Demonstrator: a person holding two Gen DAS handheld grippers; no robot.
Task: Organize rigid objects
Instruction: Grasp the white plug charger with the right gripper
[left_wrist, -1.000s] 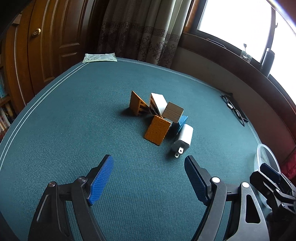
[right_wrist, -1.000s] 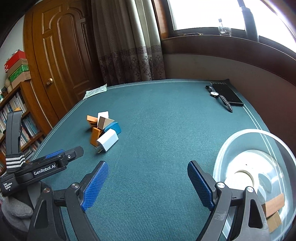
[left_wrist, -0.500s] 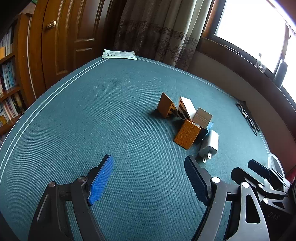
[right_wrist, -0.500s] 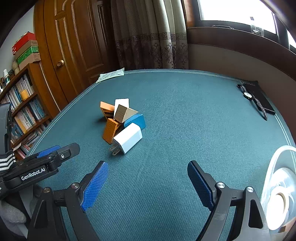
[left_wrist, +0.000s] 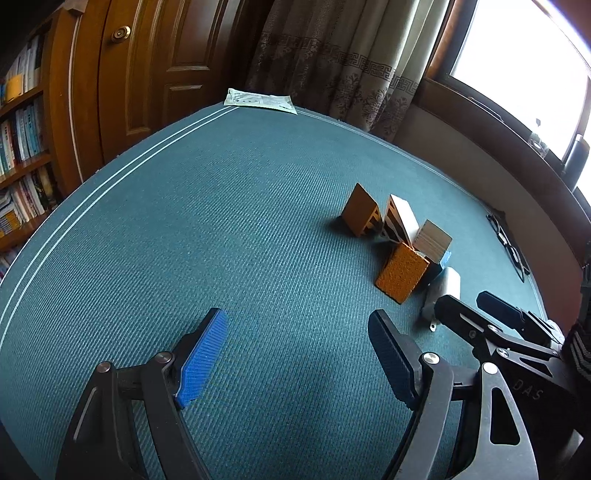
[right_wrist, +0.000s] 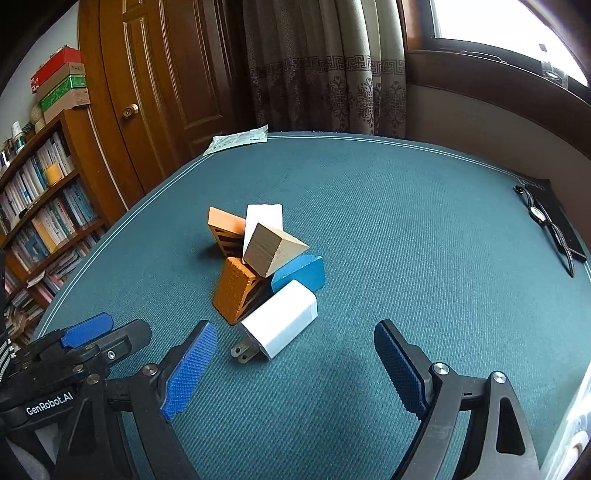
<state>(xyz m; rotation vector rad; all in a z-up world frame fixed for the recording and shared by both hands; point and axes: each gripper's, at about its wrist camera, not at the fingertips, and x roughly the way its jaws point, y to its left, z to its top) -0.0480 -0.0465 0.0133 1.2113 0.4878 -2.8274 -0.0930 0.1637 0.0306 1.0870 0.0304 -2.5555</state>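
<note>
From the left wrist camera, the left gripper (left_wrist: 297, 354) has its blue pads wide apart, and nothing is between them, only the green table mat (left_wrist: 221, 229). The pile of little things sits at about two o'clock from the gripper. At the far end is an orange block (left_wrist: 356, 214) with dark slots on its side, leaning like a ramp. Next to it leans a white block (left_wrist: 402, 218) with black stripes. A pale wooden block (left_wrist: 432, 240) rests on top of the pile. In front is a bumpy orange block (left_wrist: 400, 271). A blue block (left_wrist: 445, 258) peeks out behind it. The white plug charger (left_wrist: 445, 291) lies at the near end, partly hidden by the right gripper (left_wrist: 476, 314) at three o'clock. That tool shows the letters "DAS". A paper sheet (left_wrist: 260, 100) lies at twelve o'clock on the far edge.

From the right wrist camera, the right gripper (right_wrist: 295, 365) is also spread wide and holds nothing. The white plug charger (right_wrist: 282, 319) lies just ahead, at about eleven o'clock, with its two metal prongs pointing toward the camera. Behind it are the blue block (right_wrist: 303, 271), the bumpy orange block (right_wrist: 234, 290), the pale wooden block (right_wrist: 273, 249), the white block (right_wrist: 264, 218) and the slotted orange block (right_wrist: 225, 229), all touching in one heap. The left gripper (right_wrist: 96, 332) at nine o'clock reads "GenRobot.AI". A wristwatch (right_wrist: 535, 212) lies at two o'clock.
</note>
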